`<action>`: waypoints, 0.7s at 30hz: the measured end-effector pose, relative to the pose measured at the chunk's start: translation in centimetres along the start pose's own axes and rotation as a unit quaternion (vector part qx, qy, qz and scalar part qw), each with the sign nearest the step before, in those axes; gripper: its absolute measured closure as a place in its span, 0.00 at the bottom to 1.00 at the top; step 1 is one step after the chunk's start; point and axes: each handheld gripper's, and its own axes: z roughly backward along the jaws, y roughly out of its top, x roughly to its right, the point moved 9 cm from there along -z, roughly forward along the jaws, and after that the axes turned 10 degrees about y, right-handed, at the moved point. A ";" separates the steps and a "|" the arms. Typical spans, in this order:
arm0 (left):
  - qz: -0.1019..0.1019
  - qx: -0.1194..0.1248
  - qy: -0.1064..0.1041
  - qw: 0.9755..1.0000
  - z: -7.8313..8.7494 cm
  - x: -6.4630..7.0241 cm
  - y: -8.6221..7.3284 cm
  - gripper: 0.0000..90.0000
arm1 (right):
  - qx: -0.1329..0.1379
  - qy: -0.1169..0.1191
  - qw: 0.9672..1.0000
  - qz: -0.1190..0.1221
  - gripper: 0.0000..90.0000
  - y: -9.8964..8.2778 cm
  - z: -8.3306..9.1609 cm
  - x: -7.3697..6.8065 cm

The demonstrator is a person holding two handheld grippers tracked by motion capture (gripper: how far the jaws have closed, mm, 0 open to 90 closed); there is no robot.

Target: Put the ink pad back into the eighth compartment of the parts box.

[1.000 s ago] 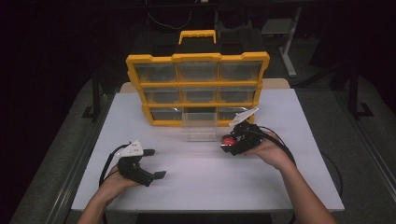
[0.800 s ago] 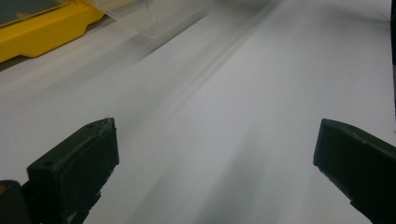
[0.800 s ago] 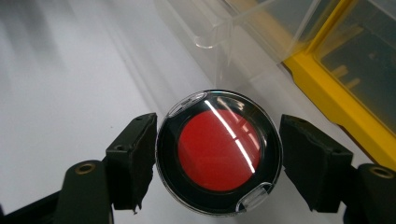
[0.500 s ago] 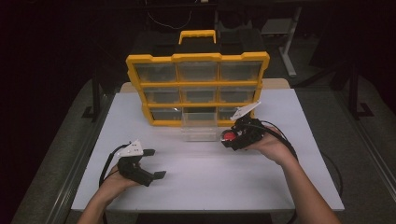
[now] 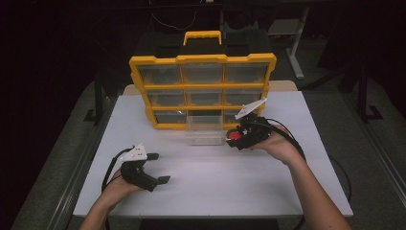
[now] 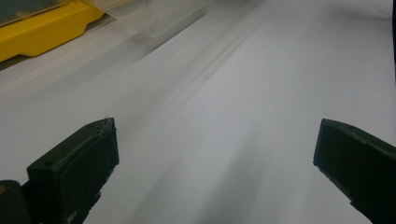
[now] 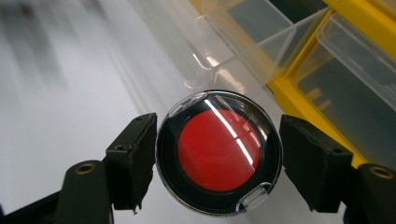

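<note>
Lower left of the high view: your left gripper [image 5: 154, 168] sat low over the worktop [image 5: 210, 187] and hadn't moved across the last second. Jaws stood wide apart with nothing between them. The left gripper view confirmed it: bare white surface between the two black jaws, a yellow corner of the organizer [image 6: 42, 28] in its upper left.

Centre: the yellow drawer organizer [image 5: 203, 60] stood upright at the back of the worktop. One clear drawer [image 5: 205, 128], bottom row, middle column, was pulled out onto the worktop in front of it. I couldn't tell whether it held anything.

Right of centre: this is what changed. A second ago your right gripper [image 5: 238, 138] was lower and further forward; you moved it up and back, so it ended just beside the right edge of the open drawer, near the bottom of the organizer. It was clamped on a round black case with a red centre and a clear lid [image 7: 219, 151]; the case showed as a red spot [image 5: 234, 135] from above. In the right gripper view the case sat between both jaws, lifted off the worktop, with the drawer's front lip [image 7: 205, 65] just beyond it.

My read: you were bringing the case to that drawer. It wasn't over the opening yet, so a short move toward frame left remained before release.
</note>
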 end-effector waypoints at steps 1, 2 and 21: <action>-0.001 0.000 0.000 1.000 0.0 0.0 0.0 0.00 | 0.000 0.000 1.000 0.000 0.32 0.0 0.0 0.0; 0.001 -0.001 -0.002 1.000 0.0 0.0 0.0 0.00 | 0.000 0.000 1.000 0.000 0.32 0.2 0.1 0.0; 0.005 0.001 -0.001 1.000 0.0 0.0 0.0 0.00 | 0.007 0.001 1.000 0.006 0.32 2.8 0.4 0.3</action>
